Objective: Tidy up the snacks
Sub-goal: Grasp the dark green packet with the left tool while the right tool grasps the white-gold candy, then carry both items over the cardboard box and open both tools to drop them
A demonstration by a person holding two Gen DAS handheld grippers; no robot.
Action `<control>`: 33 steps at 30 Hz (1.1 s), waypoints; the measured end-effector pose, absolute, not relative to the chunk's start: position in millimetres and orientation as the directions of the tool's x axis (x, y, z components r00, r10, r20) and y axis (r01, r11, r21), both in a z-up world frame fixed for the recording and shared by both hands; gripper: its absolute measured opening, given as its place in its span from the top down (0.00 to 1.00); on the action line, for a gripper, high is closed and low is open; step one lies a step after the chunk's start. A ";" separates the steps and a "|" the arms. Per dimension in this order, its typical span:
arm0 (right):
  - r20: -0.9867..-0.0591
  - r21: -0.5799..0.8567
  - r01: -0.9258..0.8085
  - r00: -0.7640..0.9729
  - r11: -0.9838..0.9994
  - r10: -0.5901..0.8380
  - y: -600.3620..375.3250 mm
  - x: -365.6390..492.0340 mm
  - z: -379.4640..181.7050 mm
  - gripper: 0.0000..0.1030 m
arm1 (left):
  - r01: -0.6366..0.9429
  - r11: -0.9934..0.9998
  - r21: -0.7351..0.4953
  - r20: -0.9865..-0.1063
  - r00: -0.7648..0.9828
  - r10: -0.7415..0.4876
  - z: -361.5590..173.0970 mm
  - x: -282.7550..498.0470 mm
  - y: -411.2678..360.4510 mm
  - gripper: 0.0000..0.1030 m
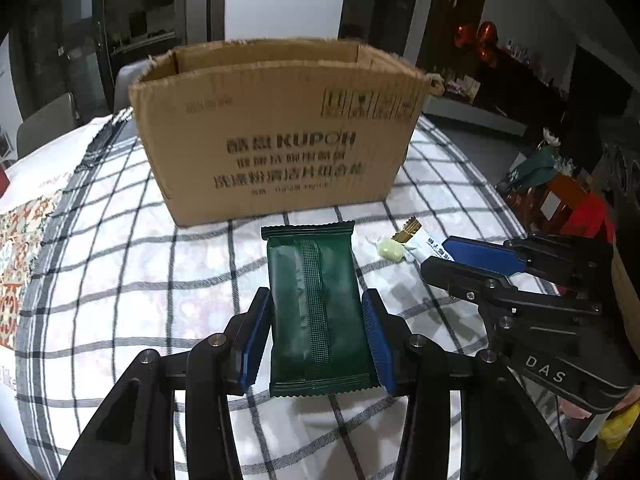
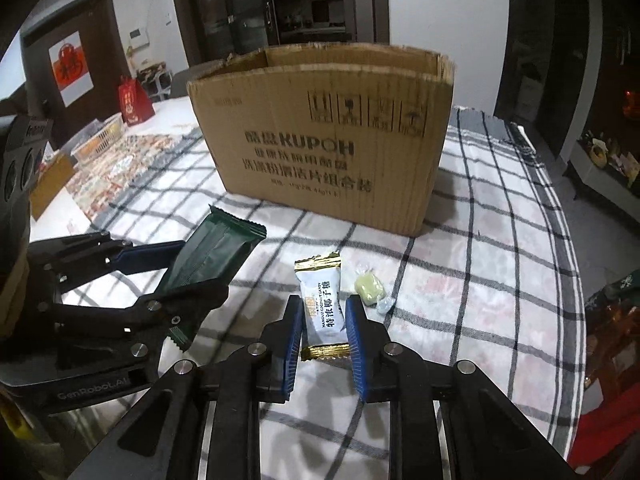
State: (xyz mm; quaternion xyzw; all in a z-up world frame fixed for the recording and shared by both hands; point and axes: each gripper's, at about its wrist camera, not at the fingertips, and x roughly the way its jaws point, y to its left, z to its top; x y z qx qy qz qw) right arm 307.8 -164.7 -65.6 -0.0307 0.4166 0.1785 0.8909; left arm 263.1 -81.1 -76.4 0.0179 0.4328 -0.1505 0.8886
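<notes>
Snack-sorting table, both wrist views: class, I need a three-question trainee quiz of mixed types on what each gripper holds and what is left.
1. True or false: the left gripper is shut on the dark green foil snack packet.
2. The right gripper holds: A) a pale green wrapped candy, B) the white gold-ended candy sachet, C) nothing.
3. Fill in: the small pale green wrapped candy lies on the ____ cloth, before the open brown cardboard box.

Key: 1 true; 2 B; 3 checked.
</notes>
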 end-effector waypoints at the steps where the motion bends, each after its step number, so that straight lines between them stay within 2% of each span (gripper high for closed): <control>1: -0.747 0.095 -0.341 0.597 0.935 0.293 -164.3 306.6 -61.5 0.77 | 0.286 0.953 -0.101 -0.768 0.586 -0.257 -71.7 261.3 -78.8 0.56; 33: -0.548 0.111 -0.309 0.774 0.945 0.317 -147.6 321.0 57.6 0.77 | 0.295 0.954 -0.054 -0.591 0.761 -0.269 41.1 279.7 -41.8 0.56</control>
